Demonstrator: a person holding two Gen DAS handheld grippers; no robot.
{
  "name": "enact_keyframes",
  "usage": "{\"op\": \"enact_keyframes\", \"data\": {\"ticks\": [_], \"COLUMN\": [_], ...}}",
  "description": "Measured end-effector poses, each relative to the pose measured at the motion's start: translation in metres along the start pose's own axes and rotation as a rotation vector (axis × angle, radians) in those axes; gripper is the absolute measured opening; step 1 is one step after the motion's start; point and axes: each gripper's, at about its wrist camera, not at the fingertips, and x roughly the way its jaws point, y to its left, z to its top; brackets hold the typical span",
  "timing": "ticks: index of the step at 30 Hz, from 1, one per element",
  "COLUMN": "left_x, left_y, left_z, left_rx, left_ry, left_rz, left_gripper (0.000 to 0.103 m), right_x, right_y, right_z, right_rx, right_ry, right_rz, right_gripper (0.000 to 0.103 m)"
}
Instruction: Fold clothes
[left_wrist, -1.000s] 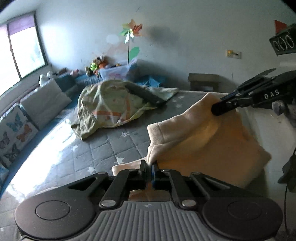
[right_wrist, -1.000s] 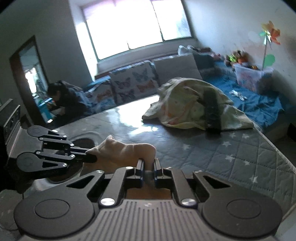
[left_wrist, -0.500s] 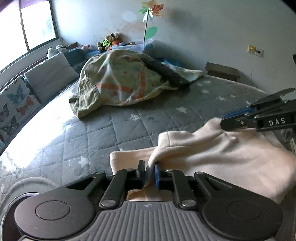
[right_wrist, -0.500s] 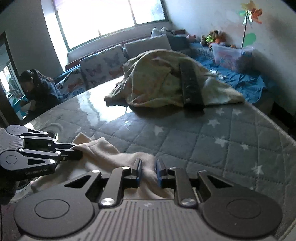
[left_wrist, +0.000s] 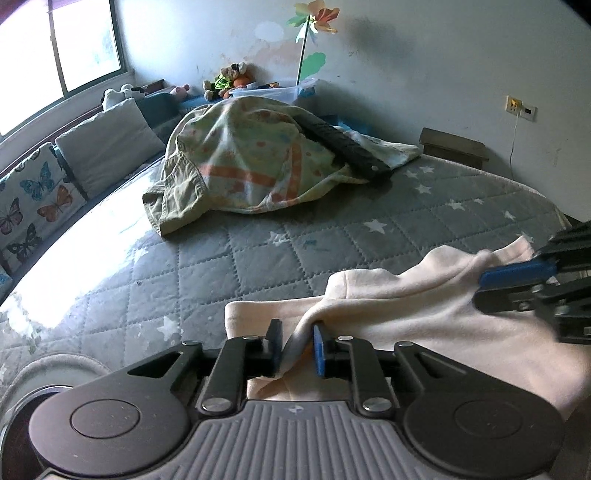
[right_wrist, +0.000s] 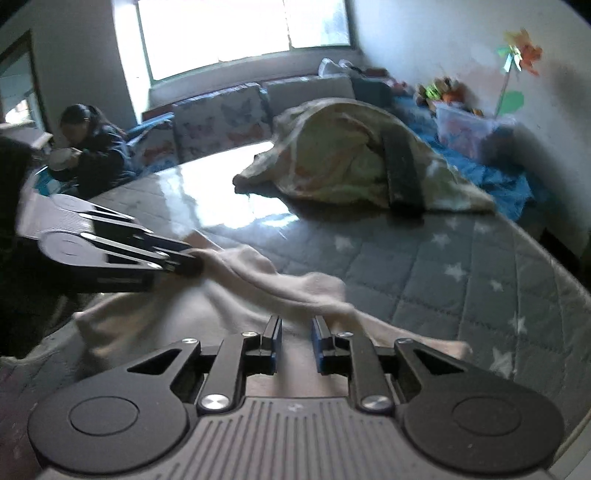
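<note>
At the near edge of the bed (left_wrist: 332, 236), on the grey star-quilted cover, a cream fleece garment (left_wrist: 424, 314) is spread, loosely rumpled, with part of it drooping off the edge toward the cameras. On its left side, the left gripper (left_wrist: 297, 345) is seen with its jaws slightly apart, a raised fold of the fabric standing between them and touching at least one pad; whether that fold is truly pinched cannot be told from the left wrist view. In the right wrist view, the same gripper (right_wrist: 194, 260) is met by a drawn-out corner of the cloth. On the garment's right side, the right gripper (right_wrist: 295, 345) is held low over the fabric with its jaws apart, and nothing is seen clamped between them.

The garment is judged to be light, soft and thick-piled: no shape will be kept by it, sagging is to be expected between two holds, and slipping out of smooth pads is unlikely once a doubled layer is caught. Hems, cuffs or corners are judged the best places to be taken, since a firmer, thicker edge is offered there. Farther back on the bed a patterned blanket (left_wrist: 243, 162) is heaped, with a long dark strip (left_wrist: 343, 147) laid across it.
</note>
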Motion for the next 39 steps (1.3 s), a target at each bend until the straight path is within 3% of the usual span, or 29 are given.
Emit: {"op": "enact_keyframes", "data": {"ticks": [2, 7, 14, 19, 30, 34, 39], "left_x": [0.001, 0.005, 0.009, 0.012, -0.018, -0.024, -0.010], "left_y": [0.001, 0.002, 0.001, 0.011, 0.008, -0.004, -0.024], "left_z": [0.001, 0.001, 0.001, 0.003, 0.016, 0.021, 0.022], "left_rx": [-0.001, -0.012, -0.030, -0.108, -0.055, -0.013, 0.033], "left_ry": [0.001, 0.004, 0.010, 0.034, -0.060, -0.081, -0.052], "left_rz": [0.014, 0.019, 0.017, -0.019, 0.017, -0.026, -0.069], "left_gripper": [0.039, 0.042, 0.041, 0.041, 0.040, 0.039, 0.032], "right_x": [0.004, 0.004, 0.002, 0.004, 0.007, 0.000, 0.004], "right_y": [-0.004, -0.010, -0.013, -0.014, -0.018, -0.014, -0.007], "right_z": [-0.001, -0.003, -0.005, -0.003, 0.004, 0.010, 0.018], "right_rx": [0.018, 0.026, 0.012, -0.003, 0.008, 0.009, 0.020], "right_ry": [0.002, 0.006, 0.009, 0.013, 0.025, 0.004, -0.005], "right_rz": [-0.003, -0.022, -0.049, -0.064, -0.077, -0.068, -0.052], "right_gripper": [0.017, 0.017, 0.017, 0.017, 0.019, 0.020, 0.020]}}
